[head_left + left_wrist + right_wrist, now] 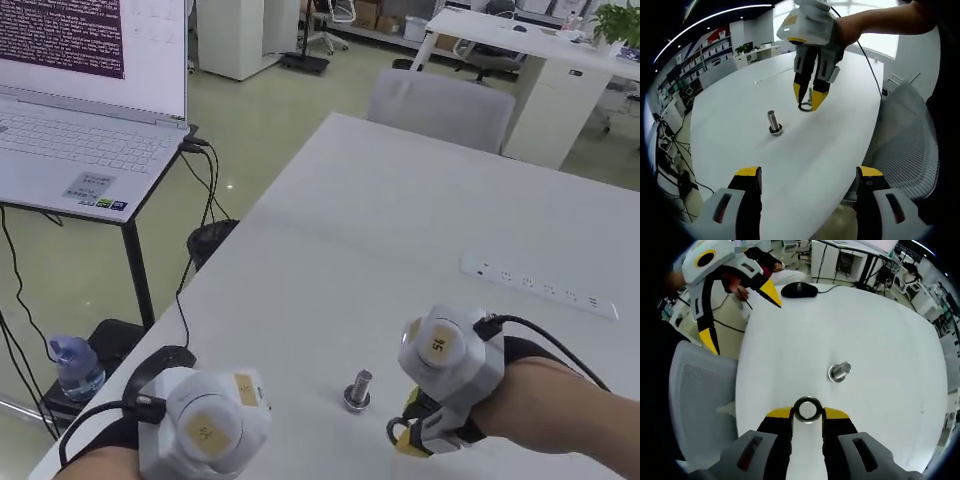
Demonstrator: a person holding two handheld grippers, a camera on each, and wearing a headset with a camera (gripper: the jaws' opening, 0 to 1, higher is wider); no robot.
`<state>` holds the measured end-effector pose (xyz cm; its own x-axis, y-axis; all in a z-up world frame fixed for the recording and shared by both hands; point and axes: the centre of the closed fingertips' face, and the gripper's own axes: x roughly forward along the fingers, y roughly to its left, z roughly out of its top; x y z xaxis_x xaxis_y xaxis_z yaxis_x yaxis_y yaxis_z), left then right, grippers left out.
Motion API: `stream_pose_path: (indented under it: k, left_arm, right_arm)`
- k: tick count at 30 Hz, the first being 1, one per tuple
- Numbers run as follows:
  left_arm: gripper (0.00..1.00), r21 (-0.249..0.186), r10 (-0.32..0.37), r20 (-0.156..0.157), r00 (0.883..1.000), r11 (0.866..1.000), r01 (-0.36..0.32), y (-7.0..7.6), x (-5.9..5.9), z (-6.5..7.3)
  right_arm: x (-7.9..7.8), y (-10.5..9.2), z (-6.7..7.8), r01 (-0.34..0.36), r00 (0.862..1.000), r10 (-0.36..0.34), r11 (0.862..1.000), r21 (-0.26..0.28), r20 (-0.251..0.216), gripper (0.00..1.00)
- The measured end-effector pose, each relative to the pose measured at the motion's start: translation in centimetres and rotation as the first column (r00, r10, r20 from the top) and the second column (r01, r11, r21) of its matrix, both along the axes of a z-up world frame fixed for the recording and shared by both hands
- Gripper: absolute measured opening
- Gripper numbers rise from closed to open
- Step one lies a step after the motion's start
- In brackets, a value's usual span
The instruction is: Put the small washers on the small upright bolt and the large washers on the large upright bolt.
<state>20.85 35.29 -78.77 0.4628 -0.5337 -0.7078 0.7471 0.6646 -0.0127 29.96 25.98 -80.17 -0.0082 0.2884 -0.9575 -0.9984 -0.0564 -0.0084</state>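
A large steel bolt [358, 390] [773, 121] [840, 371] stands upright on the white table [400, 220]. My right gripper [405, 435] [807, 412] [808, 100] is just right of the bolt, pointing down, shut on a metal washer [807, 409] [805, 106] held at its fingertips low over the table. In the left gripper view a thin grey upright piece shows between those fingers; I cannot tell what it is. My left gripper [200, 425] [808, 175] [740, 317] hovers at the table's near left edge, open, with nothing between its jaws.
A white power strip [540, 285] lies at the table's far right. A laptop [80, 130] sits on a stand to the left, cables and a water bottle [75, 365] below it. A grey chair [440, 105] stands at the far end, a mesh chair [905, 145] beside me.
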Motion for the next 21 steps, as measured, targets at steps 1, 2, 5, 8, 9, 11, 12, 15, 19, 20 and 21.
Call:
stream_pose_path:
  k: [1,2,5,8,9,11,12,15,19,20,21]
  left_arm:
    - [0.77,-0.001,0.002,0.001,1.0,1.0,-0.002,0.0,0.0,0.0]
    - [0.77,-0.005,0.005,0.0,1.0,1.0,-0.005,0.0,0.0,0.0]
    - [0.76,0.0,0.003,-0.002,1.0,1.0,-0.003,0.1,0.0,-0.1]
    - [0.76,0.0,0.004,-0.004,1.0,1.0,-0.004,0.1,0.0,-0.1]
    - [0.76,-0.001,0.004,-0.005,1.0,1.0,-0.004,0.1,0.0,-0.1]
    - [0.76,-0.043,0.02,-0.012,1.0,0.999,-0.02,-0.3,0.1,0.3]
    - [0.76,-0.06,0.026,-0.013,1.0,0.998,-0.027,-0.4,0.2,0.4]
    - [0.76,-0.024,0.012,-0.006,1.0,1.0,-0.012,-0.2,0.2,0.2]
    - [0.77,-0.037,0.018,-0.006,1.0,0.999,-0.018,-0.2,0.3,0.1]
    - [0.77,-0.036,0.019,-0.007,1.0,0.999,-0.019,-0.1,0.3,0.0]
    - [0.78,-0.03,0.021,-0.008,1.0,0.999,-0.021,0.0,0.3,-0.1]
  right_arm:
    - [0.3,0.0,0.2,0.006,1.0,-0.006,1.0,0.003,0.001,0.22]
    - [0.3,0.0,0.3,0.009,1.0,-0.009,1.0,0.005,-0.001,0.22]
    - [0.6,0.0,0.4,0.003,1.0,-0.003,1.0,0.001,0.003,0.22]
    - [1.3,0.3,0.8,0.004,1.0,-0.004,1.0,0.007,0.007,0.22]
    - [1.4,0.5,0.8,0.007,1.0,-0.007,1.0,0.011,0.005,0.22]
    - [1.6,0.8,0.9,0.004,1.0,-0.005,1.0,0.014,0.012,0.22]
    - [1.9,1.1,1.0,-0.004,1.0,0.004,1.0,0.015,0.025,0.22]
    - [2.1,1.7,1.2,-0.002,1.0,0.002,1.0,0.022,0.023,0.22]
    - [3.2,2.7,1.3,-0.007,0.999,0.006,1.0,0.029,0.042,0.22]
    - [3.5,2.9,1.4,-0.006,0.999,0.004,0.999,0.033,0.046,0.22]
    - [3.8,3.1,1.4,-0.002,0.999,0.001,0.999,0.037,0.046,0.22]
